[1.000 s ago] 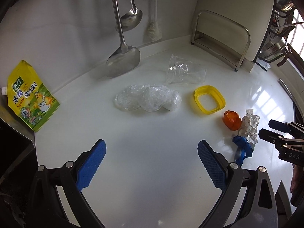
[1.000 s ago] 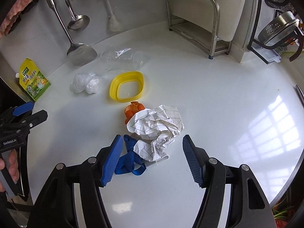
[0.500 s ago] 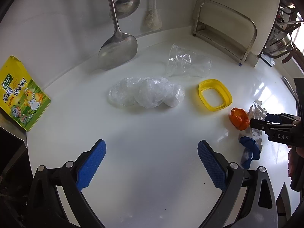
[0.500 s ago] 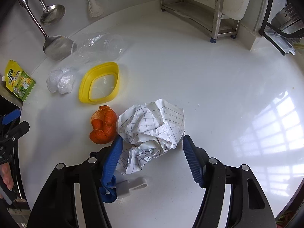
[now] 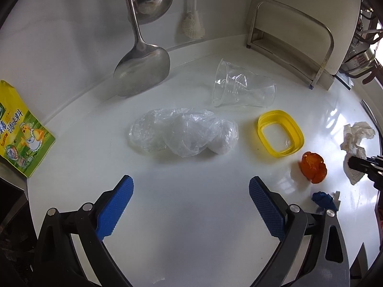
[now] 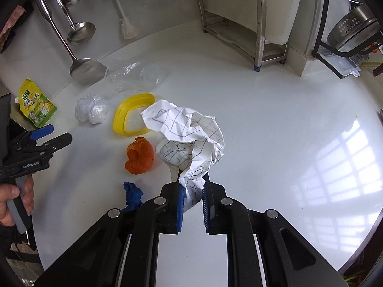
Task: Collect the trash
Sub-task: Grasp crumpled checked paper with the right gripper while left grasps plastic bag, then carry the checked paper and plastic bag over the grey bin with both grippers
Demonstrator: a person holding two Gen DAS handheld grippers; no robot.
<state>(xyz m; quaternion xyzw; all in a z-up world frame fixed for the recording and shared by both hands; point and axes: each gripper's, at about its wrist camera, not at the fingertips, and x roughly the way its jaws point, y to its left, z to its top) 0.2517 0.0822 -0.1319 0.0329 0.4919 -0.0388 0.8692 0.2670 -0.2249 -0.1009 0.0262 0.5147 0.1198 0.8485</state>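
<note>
Right gripper [image 6: 193, 197]: blue-padded jaws pressed onto the lower tail of the crumpled white sheet of grid-lined paper [image 6: 189, 138]. The paper's bulk stands up and forward from the pads, long axis running away from the tool toward the yellow oval plastic ring [image 6: 130, 114], whose near rim its upper corner overlaps in the right wrist view. Whether the sheet hangs fully free of the white countertop [image 6: 275, 119] I cannot tell; it looks raised.

Left gripper [image 5: 190, 202]: jaws spread wide, nothing between them, hovering above bare counter. Straight ahead of it, apart, lies the wad of clear crinkled plastic film [image 5: 184, 131], long axis crosswise to the fingers. This arm is the nearer one to the film and to the flattened clear plastic cup [image 5: 241, 88] lying on its side beyond.

Left of the held paper: the orange peel piece [image 6: 140, 156], just beside it; nearer the tool, a knotted blue scrap [image 6: 132, 195] close to the left finger's base.

Edges: the wall runs along the far side, with a hanging steel spatula [image 6: 87, 70] whose blade sits near the cup. A yellow-green seasoning pouch [image 6: 37, 106] leans at the far left. A steel rack [image 6: 239, 26] stands at the back right.

Open room: the counter to the right of the right gripper is broad and sunlit. Judgement: lifting the paper straight up and carrying it rightward looks least likely to drag the peel or ring.
</note>
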